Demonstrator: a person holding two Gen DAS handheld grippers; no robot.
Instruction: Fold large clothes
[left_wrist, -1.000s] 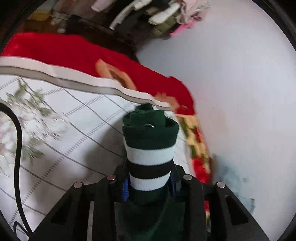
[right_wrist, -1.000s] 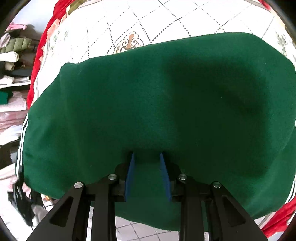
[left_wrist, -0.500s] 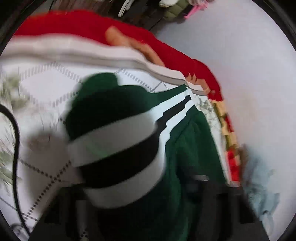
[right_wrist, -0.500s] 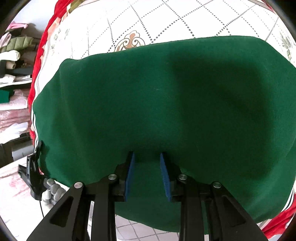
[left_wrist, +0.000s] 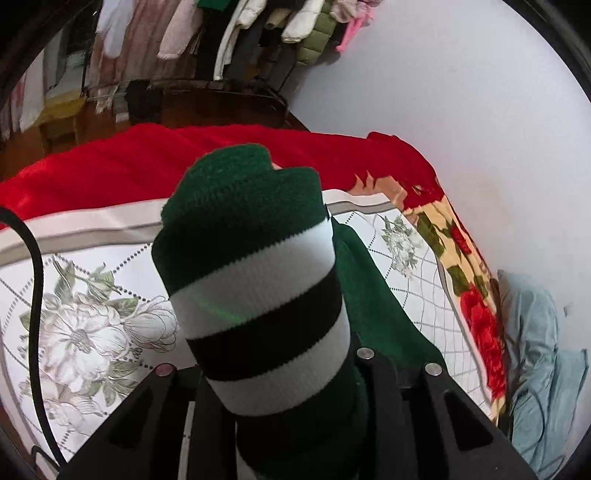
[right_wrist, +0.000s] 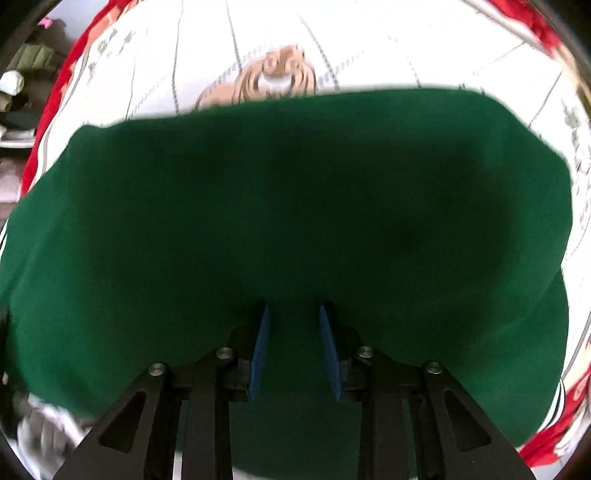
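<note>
A dark green garment hangs spread over the white flowered bedspread and fills most of the right wrist view. My right gripper points down at it with green cloth bunched between its blue pads; the fingertips are buried in the fabric. In the left wrist view the garment's ribbed cuff, green with white and black bands, stands up out of my left gripper. Its jaws are closing on the cuff, which hides the pads. More green cloth trails off to the right.
A red blanket lies along the bed's far edge, and beyond it hangs a rail of clothes. A pale wall runs on the right, with blue-grey cloth at its foot. A black cable crosses the bedspread at left.
The left gripper has swung and tipped up with the cuff, bringing the clothes rail into view. The right gripper has shifted across the bed, still holding the green cloth.
</note>
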